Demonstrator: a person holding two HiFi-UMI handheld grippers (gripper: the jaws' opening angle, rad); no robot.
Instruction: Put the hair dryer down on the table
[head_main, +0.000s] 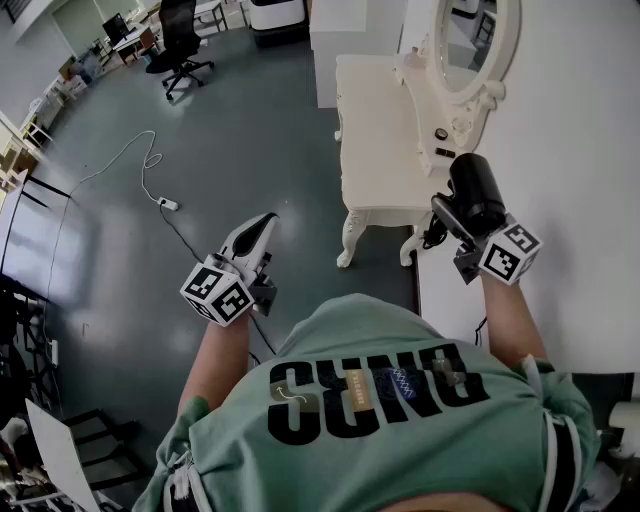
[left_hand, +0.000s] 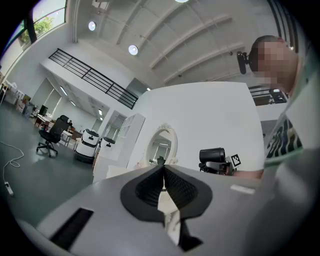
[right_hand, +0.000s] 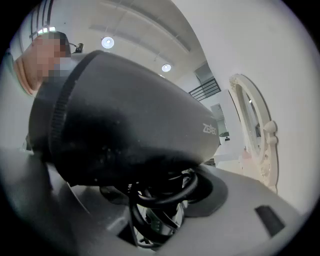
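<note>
Holding the hair dryer (head_main: 472, 195) by its handle, the right gripper (head_main: 452, 218) has its jaws pinching the handle with the cord coiled round it. I find the dryer aloft at the near right corner of the white desk (head_main: 375, 130), close to the wall and not resting on the top. The left gripper (head_main: 265, 224) hangs over the grey floor (head_main: 260, 130) well left of the desk, jaws pressed together with nothing between them.

On the desk I note an oval mirror (head_main: 470, 40) in a white frame and two small dark items (head_main: 442, 143) at its base, too small to identify. On the floor lie a white cable and a power strip (head_main: 168, 204); an office chair (head_main: 180, 45) stands far off.

Only the right gripper view shows the cord loops (right_hand: 165, 195) under the barrel and grey lettering on the dryer beginning "ZEB", the rest unclear. Only the left gripper view shows the dryer side-on against the wall, and a white wheeled unit (left_hand: 87, 145) beyond the chair. The person's green shirt (head_main: 380, 400) carries large black letters, seemingly "SUNO".
</note>
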